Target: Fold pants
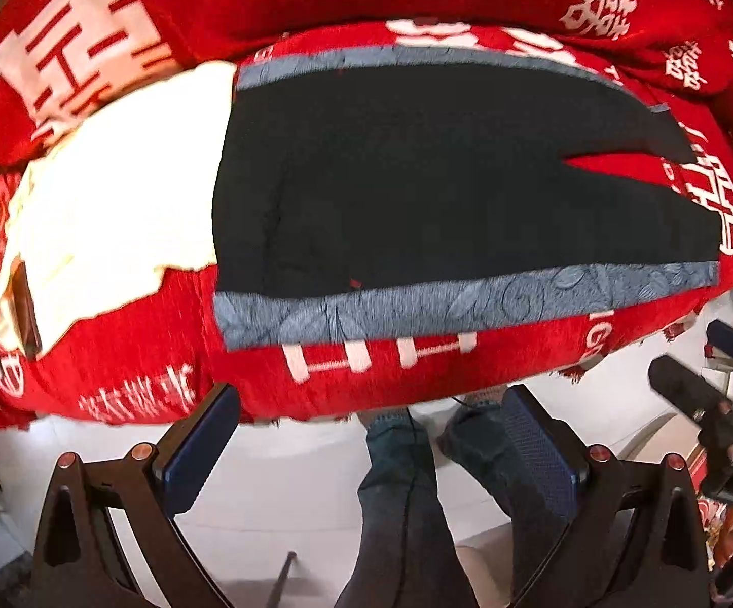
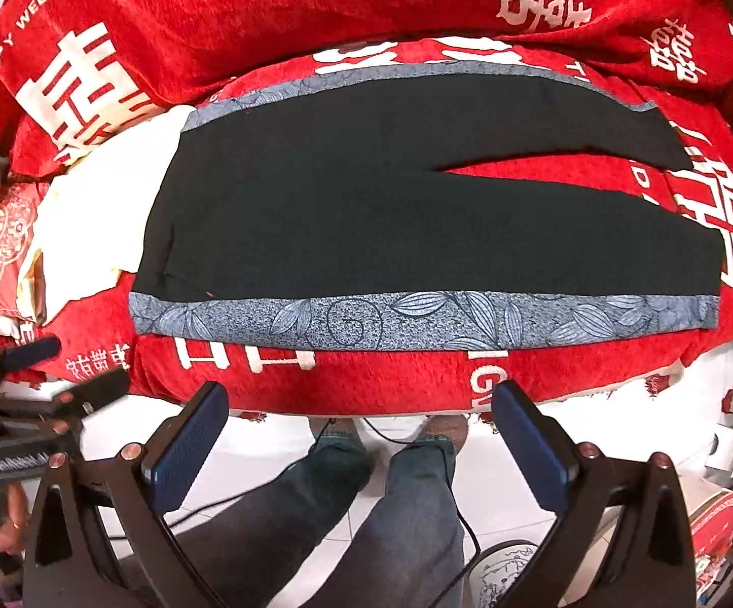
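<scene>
Beyond and to the left of the left tongs (image 1: pixel 371 435), a cream cloth (image 1: pixel 113 187) is lying on the red bedspread (image 1: pixel 128 359), its edge touching the waist end of the pants (image 1: pixel 417 177); it is probably just parked there, out of the folding area. The left tongs are hanging wide open with nothing between them, back from the bed edge and above the floor, likely because no grasp is under way yet.

Straight ahead of both pairs of tongs, the pants are lying flat across the bed, waist to the left and the two legs running right, a narrow wedge of red showing where they part. They are spread smooth, which suits a clean fold: either a leg-over-leg fold or a hem-to-waist fold looks possible from here. A blue-grey leaf-print band (image 1: pixel 468 299) is running along the near edge of the pants, the part closest to the tongs, and another along the far edge; I cannot tell whether these are side stripes of the garment or a separate cloth beneath.

The right tongs (image 2: pixel 361 435) are likewise gaping, holding nothing, poised short of the bed edge, facing the near band (image 2: pixel 417 316). The person's jeans-clad legs (image 2: pixel 366 506) are standing below them on the pale floor (image 2: pixel 493 496).
</scene>
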The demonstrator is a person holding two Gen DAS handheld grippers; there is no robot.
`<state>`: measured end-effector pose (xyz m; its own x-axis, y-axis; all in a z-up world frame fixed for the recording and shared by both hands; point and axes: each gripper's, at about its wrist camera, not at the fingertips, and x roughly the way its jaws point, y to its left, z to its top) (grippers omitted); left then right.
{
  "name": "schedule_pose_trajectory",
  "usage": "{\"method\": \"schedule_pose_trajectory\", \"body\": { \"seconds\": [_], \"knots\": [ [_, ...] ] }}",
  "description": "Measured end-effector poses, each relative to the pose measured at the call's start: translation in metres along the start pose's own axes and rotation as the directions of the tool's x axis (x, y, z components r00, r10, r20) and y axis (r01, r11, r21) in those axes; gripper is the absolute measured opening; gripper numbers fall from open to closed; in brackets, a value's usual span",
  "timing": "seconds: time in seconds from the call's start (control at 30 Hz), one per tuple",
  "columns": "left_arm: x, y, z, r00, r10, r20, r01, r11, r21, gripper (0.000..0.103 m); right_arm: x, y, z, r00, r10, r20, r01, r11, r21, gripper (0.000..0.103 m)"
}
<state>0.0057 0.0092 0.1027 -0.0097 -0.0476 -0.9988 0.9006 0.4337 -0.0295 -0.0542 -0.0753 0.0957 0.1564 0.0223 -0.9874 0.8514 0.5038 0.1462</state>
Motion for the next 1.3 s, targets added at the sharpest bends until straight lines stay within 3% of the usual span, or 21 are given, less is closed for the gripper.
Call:
{"method": "schedule_pose_trajectory", "body": {
  "seconds": [0.47,1.3],
  "knots": [
    [-0.012,-0.009,0.010,0.998,0.035,0.052,-0.038,0.998,0.057,0.103,-0.019,-0.005,0.005,0.997,-0.056,0.049,0.053,0.997,0.056,0.103],
    [-0.015,-0.011,0.000,0.996,0.069,0.061,-0.074,0.994,0.081,0.103,-0.015,-0.008,-0.007,0.998,-0.058,0.039,0.054,0.994,0.097,0.103]
  ]
}}
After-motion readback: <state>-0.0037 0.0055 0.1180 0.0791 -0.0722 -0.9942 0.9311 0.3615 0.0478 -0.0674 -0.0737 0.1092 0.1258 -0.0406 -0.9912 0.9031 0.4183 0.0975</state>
